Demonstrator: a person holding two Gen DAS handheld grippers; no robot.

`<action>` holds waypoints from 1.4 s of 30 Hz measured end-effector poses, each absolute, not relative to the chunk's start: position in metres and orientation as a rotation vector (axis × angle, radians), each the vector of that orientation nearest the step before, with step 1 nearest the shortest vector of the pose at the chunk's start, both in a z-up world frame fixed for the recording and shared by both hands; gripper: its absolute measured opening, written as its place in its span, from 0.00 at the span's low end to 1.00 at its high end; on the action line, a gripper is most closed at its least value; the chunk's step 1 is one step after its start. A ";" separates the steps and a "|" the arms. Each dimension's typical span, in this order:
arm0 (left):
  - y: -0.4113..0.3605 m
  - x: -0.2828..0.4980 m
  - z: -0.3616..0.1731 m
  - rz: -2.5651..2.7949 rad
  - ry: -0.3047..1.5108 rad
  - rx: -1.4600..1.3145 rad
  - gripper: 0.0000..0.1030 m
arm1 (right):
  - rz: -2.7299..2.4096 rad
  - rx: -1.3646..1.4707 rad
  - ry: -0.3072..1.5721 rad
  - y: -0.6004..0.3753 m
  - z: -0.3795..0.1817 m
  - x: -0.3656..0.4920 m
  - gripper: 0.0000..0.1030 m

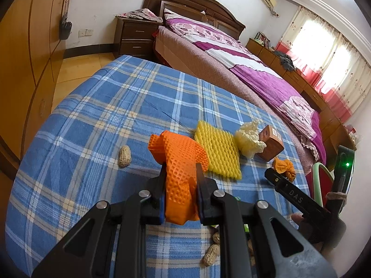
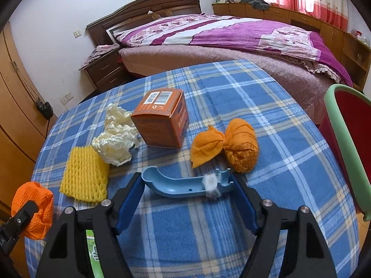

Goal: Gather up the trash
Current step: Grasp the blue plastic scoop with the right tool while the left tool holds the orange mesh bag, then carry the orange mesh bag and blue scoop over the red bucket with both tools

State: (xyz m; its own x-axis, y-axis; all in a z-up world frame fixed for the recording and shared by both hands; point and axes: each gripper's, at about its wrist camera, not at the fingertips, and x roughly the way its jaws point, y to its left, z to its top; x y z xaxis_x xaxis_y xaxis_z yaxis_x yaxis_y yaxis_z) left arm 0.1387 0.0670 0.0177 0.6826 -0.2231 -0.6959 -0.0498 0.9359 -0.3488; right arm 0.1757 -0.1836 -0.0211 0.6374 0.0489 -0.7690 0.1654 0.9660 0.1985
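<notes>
My left wrist view looks down along its fingers, close over the checked table [image 1: 97, 115], bed [image 1: 255, 69] beyond. My right wrist view does likewise from the right. Both share the yellow foam net [image 1: 219, 153] [image 2: 84, 178] and box [image 1: 271, 144] [image 2: 162, 125].

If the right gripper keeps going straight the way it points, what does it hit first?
Probably the blue plastic piece, lying crosswise between the right gripper fingers, a white wad on it. The orange bundle lies beyond; depth is uncertain.
</notes>
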 end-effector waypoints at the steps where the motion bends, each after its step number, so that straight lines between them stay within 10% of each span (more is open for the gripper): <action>1: 0.067 0.139 0.018 -0.100 0.818 -0.357 0.19 | -0.063 0.268 0.879 -0.185 -0.020 0.173 0.74; 42: -0.012 0.087 0.061 -0.305 0.813 -0.310 0.19 | 0.003 0.389 0.722 -0.268 0.047 0.030 0.74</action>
State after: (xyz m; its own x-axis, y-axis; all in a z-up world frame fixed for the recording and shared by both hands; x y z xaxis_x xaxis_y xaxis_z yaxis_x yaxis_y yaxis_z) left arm 0.0872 -0.0117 0.0611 0.6488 -0.3805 -0.6590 0.1461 0.9122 -0.3829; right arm 0.0295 -0.2676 0.0473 0.7537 0.1356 -0.6430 0.1298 0.9285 0.3479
